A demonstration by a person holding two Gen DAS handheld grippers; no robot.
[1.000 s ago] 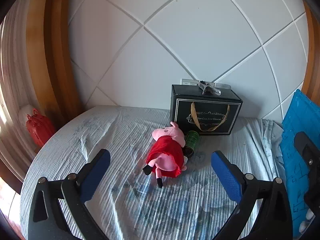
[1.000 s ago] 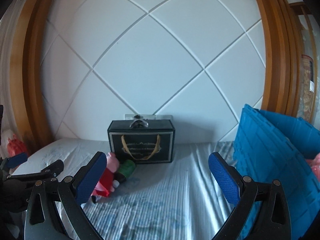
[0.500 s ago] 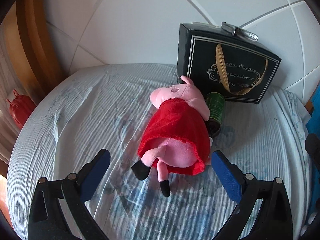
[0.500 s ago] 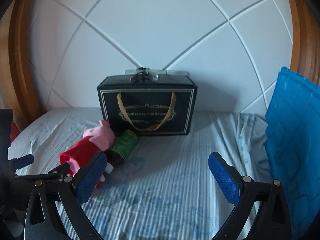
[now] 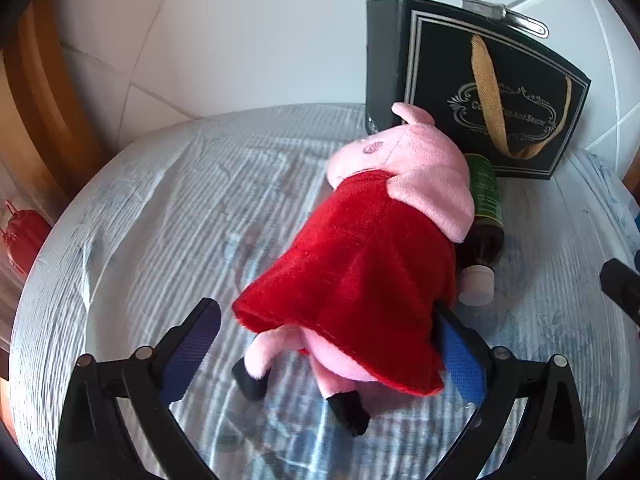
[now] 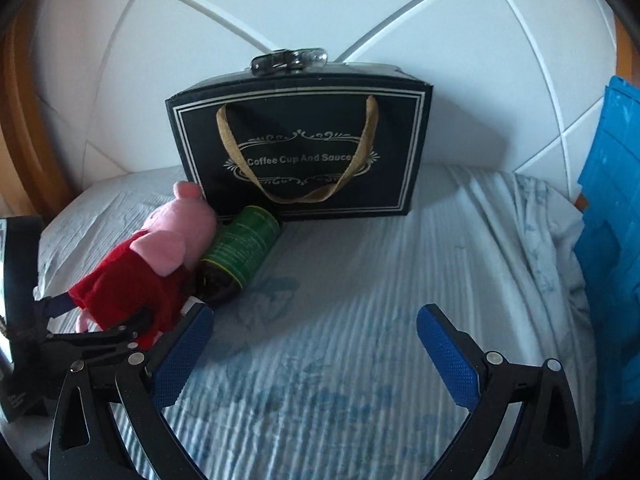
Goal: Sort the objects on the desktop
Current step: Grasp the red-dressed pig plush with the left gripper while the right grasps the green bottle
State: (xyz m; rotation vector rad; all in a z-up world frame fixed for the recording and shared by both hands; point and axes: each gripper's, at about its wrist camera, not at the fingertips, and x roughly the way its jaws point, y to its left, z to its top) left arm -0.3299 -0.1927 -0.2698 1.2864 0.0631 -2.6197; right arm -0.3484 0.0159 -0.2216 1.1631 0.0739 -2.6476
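A pink pig plush in a red dress (image 5: 372, 240) lies on the striped tablecloth, head toward a black gift box (image 5: 480, 92). A dark bottle with a green label and white cap (image 5: 482, 236) lies against the plush. My left gripper (image 5: 324, 352) is open, its fingers on either side of the plush's legs and skirt hem. My right gripper (image 6: 312, 356) is open and empty over bare cloth. The plush (image 6: 152, 264), the bottle (image 6: 240, 256) and the box (image 6: 304, 152) show in the right wrist view too, with the left gripper's finger (image 6: 96, 332) beside the plush.
A blue plastic crate (image 6: 612, 240) stands at the right edge of the table. A red object (image 5: 22, 236) sits off the table to the left. A metal clip (image 6: 288, 60) rests on top of the box. The white panelled wall is behind.
My left gripper has moved forward and down until its open fingers straddle the plush's lower end. My right gripper has moved closer to the box and the bottle.
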